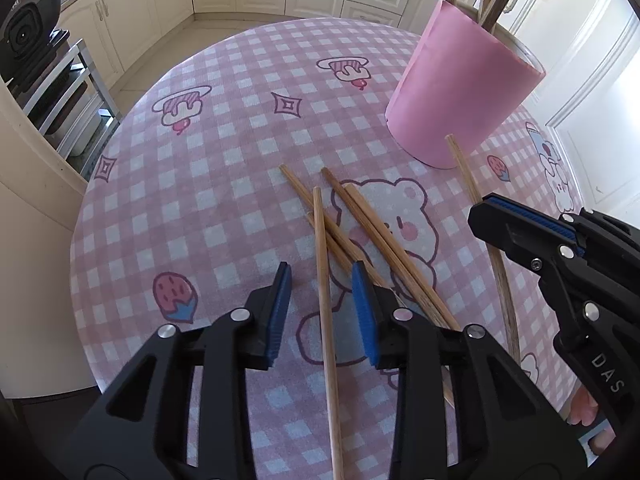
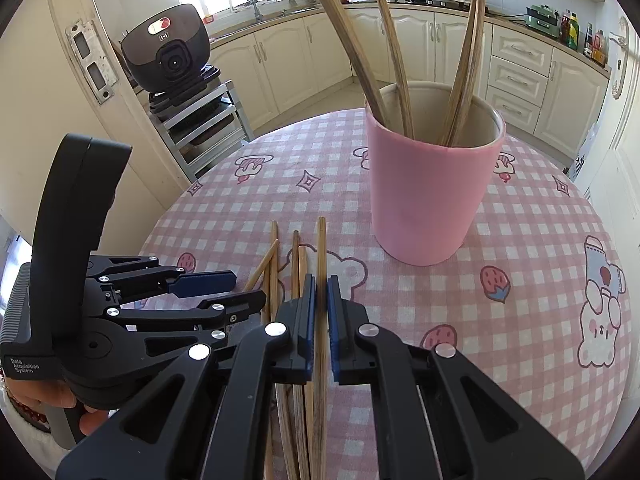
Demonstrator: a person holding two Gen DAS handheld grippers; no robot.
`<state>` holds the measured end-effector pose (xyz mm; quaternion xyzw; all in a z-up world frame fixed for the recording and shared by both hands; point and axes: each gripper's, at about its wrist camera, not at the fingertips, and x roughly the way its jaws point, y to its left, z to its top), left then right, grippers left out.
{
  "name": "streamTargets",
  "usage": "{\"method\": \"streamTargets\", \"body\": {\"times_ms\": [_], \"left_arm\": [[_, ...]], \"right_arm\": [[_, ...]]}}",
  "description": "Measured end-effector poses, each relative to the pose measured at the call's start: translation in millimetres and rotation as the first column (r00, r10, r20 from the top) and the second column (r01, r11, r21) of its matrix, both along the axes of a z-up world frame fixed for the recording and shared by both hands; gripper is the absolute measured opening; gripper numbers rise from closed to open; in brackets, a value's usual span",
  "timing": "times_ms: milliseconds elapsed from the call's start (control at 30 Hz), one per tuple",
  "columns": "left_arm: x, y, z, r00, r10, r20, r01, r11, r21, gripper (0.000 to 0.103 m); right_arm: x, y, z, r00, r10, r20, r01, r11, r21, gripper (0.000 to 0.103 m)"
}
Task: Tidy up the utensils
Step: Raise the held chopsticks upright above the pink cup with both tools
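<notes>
A: Where are the loose chopsticks (image 1: 360, 236)?
B: On the table (image 1: 224, 184), just before the pink holder (image 2: 432, 196); their near ends are hidden under the grippers.
A: The tools?
B: Right gripper (image 2: 321, 308) is nearly closed around one chopstick (image 2: 321, 264). Left gripper (image 1: 322, 312) gapes wide, straddling another chopstick (image 1: 326, 304), holding nothing.

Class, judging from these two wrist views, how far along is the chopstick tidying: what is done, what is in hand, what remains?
Done: four chopsticks stand in the pink cup. In hand: the right gripper is shut on one chopstick. The left gripper is open astride another chopstick, not gripping it. Left: this one plus three loose chopsticks on the checked tablecloth.
</notes>
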<state>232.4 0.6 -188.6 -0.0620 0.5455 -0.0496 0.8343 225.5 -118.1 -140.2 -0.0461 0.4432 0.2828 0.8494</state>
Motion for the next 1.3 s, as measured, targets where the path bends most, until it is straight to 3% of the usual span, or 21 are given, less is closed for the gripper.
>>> {"method": "streamTargets", "body": {"times_ms": [100,233,333,400,567,833,1067,1300], "left_arm": [[-1.9,3.6,1.9,1.0,0.0,-0.002,0.0,1.0,-0.014,0.031],[-3.9,2.2,1.8,1.0,-0.01,0.001,0.01,0.999,0.046,0.031],[-0.1,-2.2,-4.9,1.0,-0.02,-0.009,0.021,0.998,0.057,0.027],[1.5,-5.9,-4.8,1.0,-0.027,0.006,0.027,0.996,0.085,0.009],[-0.1,-6.0,2.8,0.998,-0.04,0.048,0.038,0.998,0.044,0.006],[-20.9,-2.9,63.2,0.978,-0.042,0.207,0.051,0.998,-0.037,0.006],[-47.3,-7.7,129.4,0.924,-0.051,0.378,0.088,0.993,-0.08,0.006],[-53.1,-25.2,157.4,0.889,-0.075,0.452,0.124,0.989,-0.079,0.006]], "right_arm": [[0.3,-0.3,-0.3,1.0,0.003,-0.003,-0.003,1.0,-0.001,0.005],[0.2,0.3,-1.0,1.0,0.007,-0.004,-0.007,1.0,0.0,0.005],[-0.3,2.0,-0.7,1.0,0.009,-0.005,-0.009,1.0,0.001,0.005],[-0.7,2.3,-0.6,1.0,0.007,-0.003,-0.007,1.0,0.0,0.005],[-2.7,-0.4,4.4,1.0,-0.001,0.009,0.001,1.0,0.004,0.005],[-13.6,-17.7,33.5,0.996,-0.04,0.082,0.035,0.998,0.057,0.005],[-28.8,-37.1,78.3,0.98,-0.076,0.184,0.055,0.992,0.114,0.005],[-39.6,-49.3,113.8,0.947,-0.118,0.3,0.079,0.987,0.139,0.005]]}}
